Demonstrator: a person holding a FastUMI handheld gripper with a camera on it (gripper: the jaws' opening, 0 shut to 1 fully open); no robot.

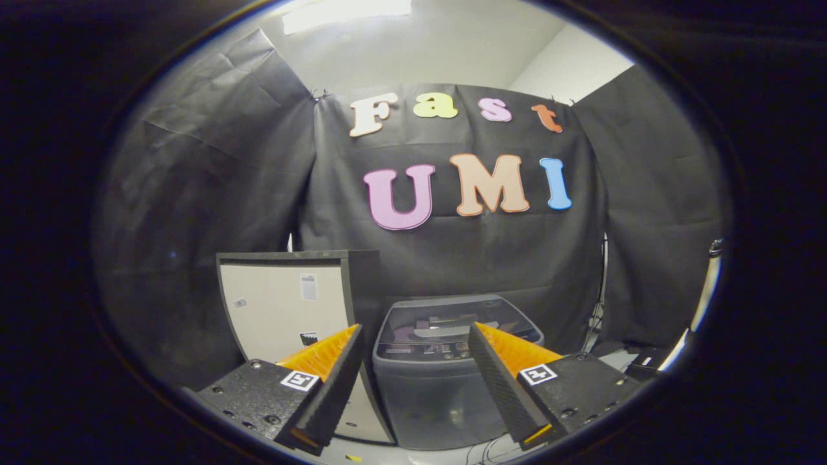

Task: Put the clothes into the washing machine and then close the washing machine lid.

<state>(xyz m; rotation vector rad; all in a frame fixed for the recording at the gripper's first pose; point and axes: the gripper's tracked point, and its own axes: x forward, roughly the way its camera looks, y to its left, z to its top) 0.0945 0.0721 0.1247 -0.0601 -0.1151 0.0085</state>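
A grey top-loading washing machine [446, 381] stands on the floor against the black cloth wall, well beyond my fingers and between them in the view. Its dark glass lid [455, 323] lies flat and closed, with a control strip along its front edge. My gripper [413, 336] is open, fingers spread wide with nothing between them, held above and in front of the machine.
A tall white appliance [284, 310] with a dark frame stands just left of the washer. Cables and a dark box [646, 361] lie on the floor to the right, near a white pole [707, 284].
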